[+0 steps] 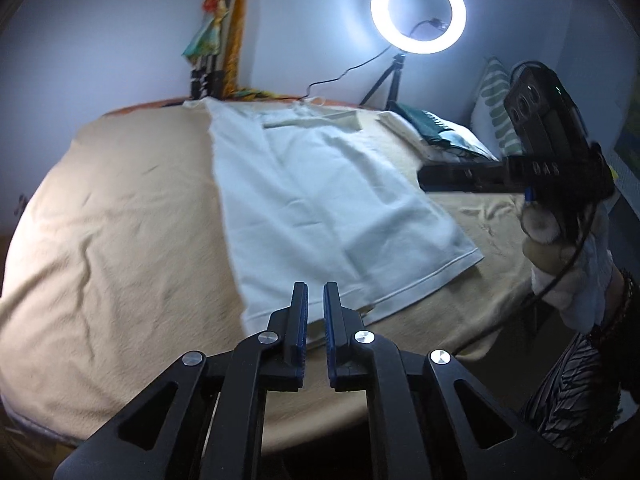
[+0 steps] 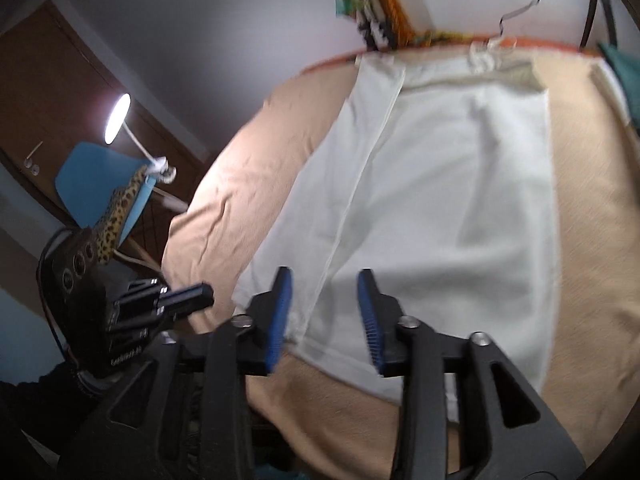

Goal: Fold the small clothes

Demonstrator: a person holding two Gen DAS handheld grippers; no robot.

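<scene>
White shirt (image 1: 320, 208) flat on the tan blanket (image 1: 120, 220), folded into a long strip, near hem by the blanket's front edge. Left gripper (image 1: 316, 300) up above that hem, fingers almost together, nothing between them. Right gripper (image 2: 325, 292) above the same end of the shirt, fingers apart, holding nothing. Ring light (image 1: 418, 10) lit behind the blanket's far edge. Pillow (image 1: 494, 104) past the shirt's far right corner.

garment (image 1: 320, 200): white | blanket (image 1: 120, 240): beige | gripper pads (image 2: 280, 316): blue | chair (image 2: 92, 184): blue | scarf (image 2: 120, 216): leopard-spotted
</scene>
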